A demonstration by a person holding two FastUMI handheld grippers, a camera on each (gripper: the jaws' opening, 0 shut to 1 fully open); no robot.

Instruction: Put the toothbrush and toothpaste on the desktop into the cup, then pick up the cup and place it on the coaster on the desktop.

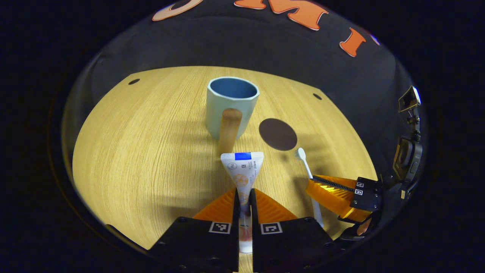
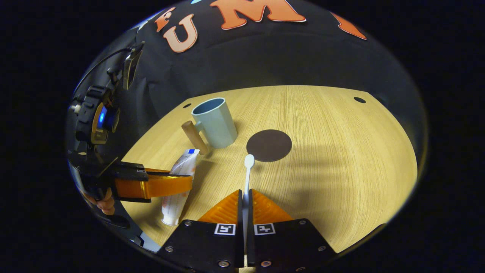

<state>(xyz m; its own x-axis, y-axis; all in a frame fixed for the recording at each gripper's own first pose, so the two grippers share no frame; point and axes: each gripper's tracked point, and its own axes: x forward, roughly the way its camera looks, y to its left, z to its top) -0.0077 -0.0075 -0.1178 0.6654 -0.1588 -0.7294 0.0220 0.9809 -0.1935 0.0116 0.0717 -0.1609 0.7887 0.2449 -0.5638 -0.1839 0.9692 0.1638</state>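
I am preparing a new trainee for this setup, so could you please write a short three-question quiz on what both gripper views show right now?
1. True or false: the white toothpaste tube already stands inside the pale blue cup with the wooden handle.
2. Multiple choice: what does the right gripper grip? A) the slim white toothbrush B) the cup's handle C) the round dark brown coaster
3. Short answer: what lies on the coaster?

Key
1. False: the left gripper is closed on the tube, in front of the cup.
2. A
3. Nothing; it is bare, on the light wooden desktop beside the cup.
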